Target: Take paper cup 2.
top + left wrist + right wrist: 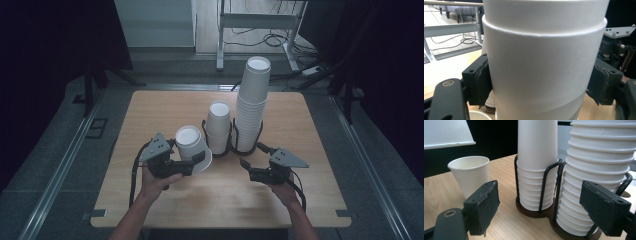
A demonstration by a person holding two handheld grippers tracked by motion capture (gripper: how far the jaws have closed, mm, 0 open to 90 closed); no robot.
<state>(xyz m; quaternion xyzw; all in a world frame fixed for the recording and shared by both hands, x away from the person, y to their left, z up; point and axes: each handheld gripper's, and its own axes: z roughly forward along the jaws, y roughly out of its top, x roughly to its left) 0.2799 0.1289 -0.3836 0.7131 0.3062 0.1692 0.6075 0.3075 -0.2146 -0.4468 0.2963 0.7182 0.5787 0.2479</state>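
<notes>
My left gripper [196,161] is shut on a white paper cup [192,145], held above the table left of the holder; up close the cup [544,70] sits squeezed between both pads. A black wire holder [231,146] on a dark base [524,210] carries a short stack of upturned cups [218,127] and a tall stack [252,105]. My right gripper [249,170] is open, low and just in front of the tall stack [599,170], with the short stack [536,157] between its jaws farther off. A single upright cup [470,175] stands on the table to their left.
The wooden table [165,110] has bare room at the front and on both sides. Behind it stand a metal desk frame [255,22] and loose cables on the floor [272,37]. Dark curtains flank the table.
</notes>
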